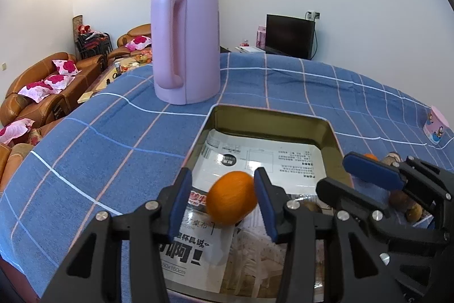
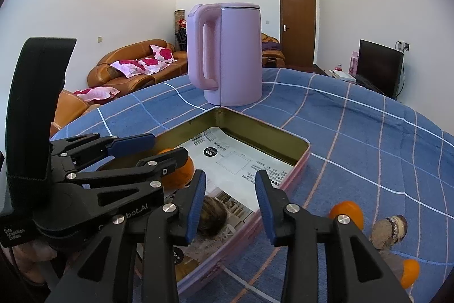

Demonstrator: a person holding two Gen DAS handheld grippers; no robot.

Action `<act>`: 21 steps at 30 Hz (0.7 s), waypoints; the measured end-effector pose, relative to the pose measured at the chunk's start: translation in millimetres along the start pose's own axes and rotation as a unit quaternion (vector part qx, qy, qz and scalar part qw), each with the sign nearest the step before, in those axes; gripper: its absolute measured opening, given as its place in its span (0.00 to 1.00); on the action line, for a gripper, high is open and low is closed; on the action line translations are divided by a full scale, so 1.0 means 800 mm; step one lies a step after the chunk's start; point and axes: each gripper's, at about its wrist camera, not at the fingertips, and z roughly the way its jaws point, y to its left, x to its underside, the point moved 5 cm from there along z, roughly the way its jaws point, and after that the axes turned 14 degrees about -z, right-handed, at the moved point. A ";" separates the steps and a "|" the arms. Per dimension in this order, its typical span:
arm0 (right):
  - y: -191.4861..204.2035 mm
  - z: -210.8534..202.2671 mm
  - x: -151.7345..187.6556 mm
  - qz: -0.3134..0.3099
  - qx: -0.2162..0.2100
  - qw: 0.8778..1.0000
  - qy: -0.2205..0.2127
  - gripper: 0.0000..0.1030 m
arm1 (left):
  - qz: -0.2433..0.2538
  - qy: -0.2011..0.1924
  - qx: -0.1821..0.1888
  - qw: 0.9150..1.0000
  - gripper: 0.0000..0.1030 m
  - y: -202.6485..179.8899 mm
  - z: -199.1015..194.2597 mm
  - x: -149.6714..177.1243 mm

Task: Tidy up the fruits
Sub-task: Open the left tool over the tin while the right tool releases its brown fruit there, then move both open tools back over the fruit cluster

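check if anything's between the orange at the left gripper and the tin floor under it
Nothing visible does. The orange sits between the left gripper's fingers, above bare printed paper lining the tin. The brown fruit in the tin lies off to one side, under the right gripper.

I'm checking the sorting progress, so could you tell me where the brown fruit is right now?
In the right wrist view the brown fruit lies inside the tin, near its near edge, just behind the right gripper's left finger.
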 end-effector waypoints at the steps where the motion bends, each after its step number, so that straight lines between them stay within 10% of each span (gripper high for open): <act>1: 0.000 -0.001 0.000 0.000 0.002 1.000 -0.001 0.39 | 0.000 -0.002 -0.001 1.000 0.48 0.000 -0.001 0.000; 21: -0.065 -0.125 0.083 0.035 0.095 0.995 0.013 0.49 | -0.004 -0.060 0.029 0.998 0.67 -0.023 -0.071 0.017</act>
